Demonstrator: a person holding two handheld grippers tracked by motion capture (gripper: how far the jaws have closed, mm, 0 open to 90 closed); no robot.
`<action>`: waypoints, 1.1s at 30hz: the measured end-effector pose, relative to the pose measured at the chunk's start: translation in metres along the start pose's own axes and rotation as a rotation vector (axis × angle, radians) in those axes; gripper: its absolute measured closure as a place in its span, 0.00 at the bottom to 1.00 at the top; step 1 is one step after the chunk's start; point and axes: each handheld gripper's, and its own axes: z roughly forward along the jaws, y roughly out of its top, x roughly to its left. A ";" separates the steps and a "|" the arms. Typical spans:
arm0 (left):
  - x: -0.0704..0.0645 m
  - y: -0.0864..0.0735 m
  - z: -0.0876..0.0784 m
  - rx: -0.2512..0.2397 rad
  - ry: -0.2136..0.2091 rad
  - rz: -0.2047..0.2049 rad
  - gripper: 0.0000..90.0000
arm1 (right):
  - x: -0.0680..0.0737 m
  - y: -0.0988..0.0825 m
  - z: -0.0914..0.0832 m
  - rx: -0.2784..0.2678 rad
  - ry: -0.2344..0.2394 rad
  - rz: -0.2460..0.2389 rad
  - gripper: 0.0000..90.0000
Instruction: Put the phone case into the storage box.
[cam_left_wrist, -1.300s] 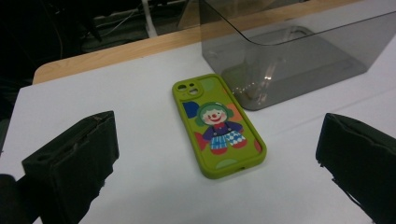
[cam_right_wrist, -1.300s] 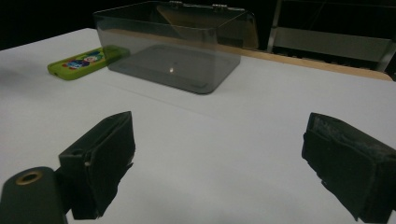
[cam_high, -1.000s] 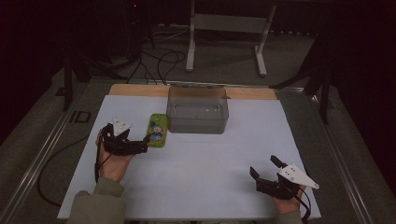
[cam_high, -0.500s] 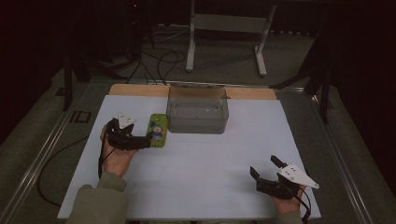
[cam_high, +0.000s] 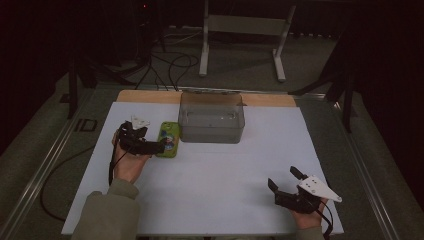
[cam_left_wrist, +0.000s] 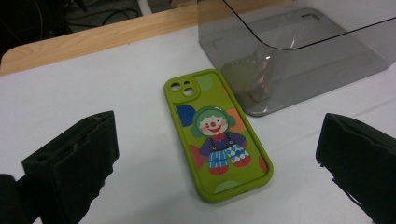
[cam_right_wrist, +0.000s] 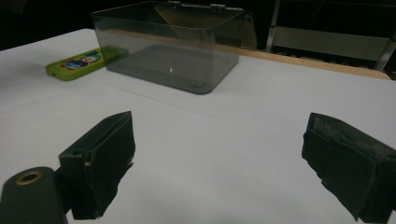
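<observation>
High view: the left gripper, jaws wide, sits beside a green phone case lying flat left of the grey box; the right gripper rests near-right, also wide. Left gripper view: the case looks light, rubbery and grippy; pinching its long edges seems best. Right gripper view: it lies far left.

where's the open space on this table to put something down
The widest bare white patch lies between the left gripper and the right gripper, in front of the grey box. Right of the box is also free. It is crowded at the box's left side, where the green phone case lies close beside it.
</observation>
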 end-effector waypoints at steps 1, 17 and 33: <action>0.000 0.001 0.001 0.005 -0.001 0.001 0.00 | 0.000 0.000 0.000 0.001 0.000 -0.001 0.10; 0.000 0.008 0.024 0.094 -0.009 -0.002 0.00 | -0.001 0.000 0.000 0.000 -0.001 0.003 0.10; -0.001 0.013 0.047 0.186 0.000 -0.007 0.00 | -0.001 0.000 0.000 0.002 -0.001 0.002 0.10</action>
